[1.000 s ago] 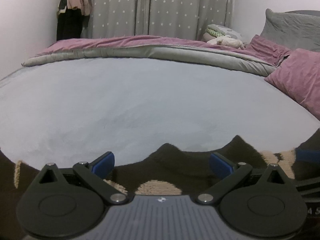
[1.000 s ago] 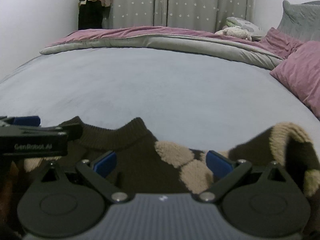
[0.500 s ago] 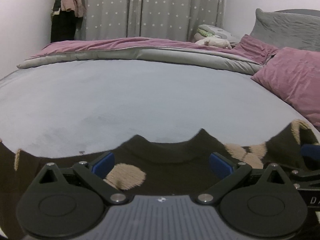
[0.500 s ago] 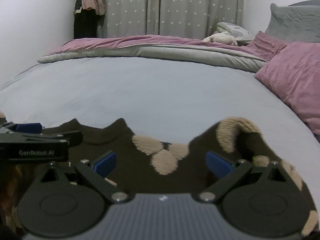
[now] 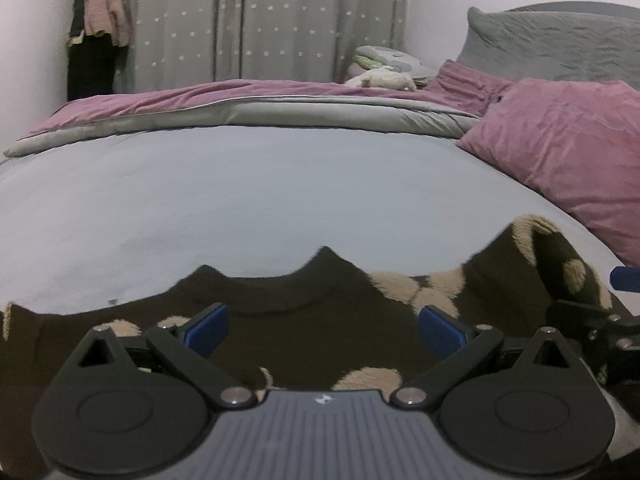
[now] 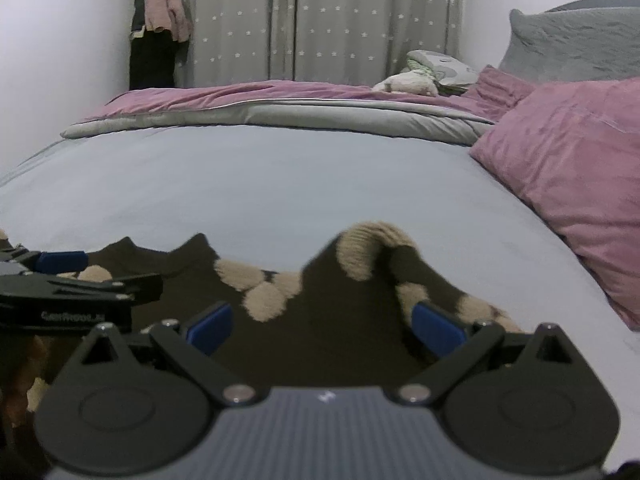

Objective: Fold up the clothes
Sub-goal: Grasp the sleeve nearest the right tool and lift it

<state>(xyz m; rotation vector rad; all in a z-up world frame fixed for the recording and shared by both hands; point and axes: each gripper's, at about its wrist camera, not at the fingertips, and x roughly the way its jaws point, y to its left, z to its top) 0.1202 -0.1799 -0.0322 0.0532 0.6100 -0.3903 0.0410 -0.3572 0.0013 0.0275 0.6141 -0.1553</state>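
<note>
Fingers spread on both: left gripper and right gripper hover over dark sweater at near bed edge; grey sheet beyond lies bare.

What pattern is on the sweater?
Dark brown sweater with beige fuzzy blotches; clearest in the right wrist view.

Sweater lies on bed at 6 o'clock, collar toward 12. Left hand-held gripper over its collar; right hand-held gripper beside it at 3 o'clock, over the shoulder. Pillow at 2 o'clock. Folded duvet across 12; curtain behind it. Hanging clothes at 11 o'clock.
</note>
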